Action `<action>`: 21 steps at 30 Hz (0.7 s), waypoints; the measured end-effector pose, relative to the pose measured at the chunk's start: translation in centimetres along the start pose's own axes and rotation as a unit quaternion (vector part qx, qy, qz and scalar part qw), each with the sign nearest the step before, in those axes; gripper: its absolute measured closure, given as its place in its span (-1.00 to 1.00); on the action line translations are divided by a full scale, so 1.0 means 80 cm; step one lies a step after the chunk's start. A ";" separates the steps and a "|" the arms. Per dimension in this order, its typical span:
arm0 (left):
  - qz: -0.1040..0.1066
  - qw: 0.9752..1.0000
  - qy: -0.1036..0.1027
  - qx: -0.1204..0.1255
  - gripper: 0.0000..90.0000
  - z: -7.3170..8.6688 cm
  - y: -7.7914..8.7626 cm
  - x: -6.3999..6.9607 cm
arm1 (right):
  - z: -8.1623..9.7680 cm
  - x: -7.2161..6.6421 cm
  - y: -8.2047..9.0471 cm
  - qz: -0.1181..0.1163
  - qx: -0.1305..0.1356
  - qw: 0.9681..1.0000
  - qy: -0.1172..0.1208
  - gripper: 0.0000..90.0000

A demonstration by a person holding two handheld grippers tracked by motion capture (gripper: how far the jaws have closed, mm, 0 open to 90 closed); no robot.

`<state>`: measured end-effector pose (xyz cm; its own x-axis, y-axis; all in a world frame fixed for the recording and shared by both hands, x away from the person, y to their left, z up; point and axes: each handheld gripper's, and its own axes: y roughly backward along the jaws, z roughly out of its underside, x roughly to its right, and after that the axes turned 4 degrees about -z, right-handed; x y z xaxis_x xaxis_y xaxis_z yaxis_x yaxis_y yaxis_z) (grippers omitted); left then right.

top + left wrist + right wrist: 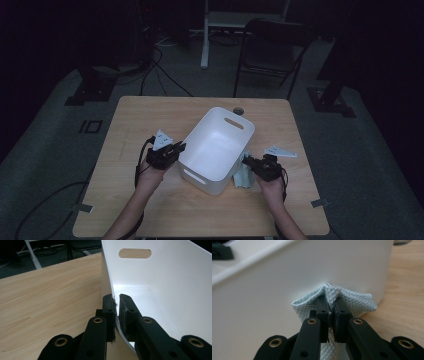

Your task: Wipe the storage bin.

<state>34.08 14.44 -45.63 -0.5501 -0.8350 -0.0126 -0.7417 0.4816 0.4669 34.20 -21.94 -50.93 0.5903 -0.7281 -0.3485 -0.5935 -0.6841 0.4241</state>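
My left gripper (pixel 117 305) pinches the white bin's (pixel 216 145) side wall at its nine o'clock; my right gripper (pixel 331 305) clamps a pale blue quilted cloth (pixel 352 298) against the bin's four o'clock side, on the wooden table (pixel 150 115).

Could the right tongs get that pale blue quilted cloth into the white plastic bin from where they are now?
Probably yes. The right tongs are shut on the pale blue quilted cloth beside the open-topped white plastic bin; only its wall needs clearing. The left tongs grip the far rim.
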 end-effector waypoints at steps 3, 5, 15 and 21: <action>0.000 1.000 0.001 0.001 0.85 0.000 0.000 0.000 | 0.007 0.008 -0.007 0.006 -0.011 1.000 -0.004 0.89; 0.000 1.000 0.001 0.000 0.85 0.000 0.000 0.000 | 0.012 0.013 -0.013 0.012 -0.021 1.000 -0.007 0.89; -0.010 1.000 0.005 0.004 0.85 0.001 -0.001 0.002 | 0.008 0.009 -0.009 0.010 -0.024 1.000 -0.008 0.89; -0.015 1.000 0.009 0.004 0.85 0.000 -0.001 0.004 | -0.007 -0.013 0.012 -0.015 0.007 1.000 0.009 0.89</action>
<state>33.97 14.16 -45.70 -0.5208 -0.8536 -0.0111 -0.7607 0.4581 0.4599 33.34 -21.86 -49.68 0.6175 -0.7063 -0.3463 -0.5822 -0.7064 0.4025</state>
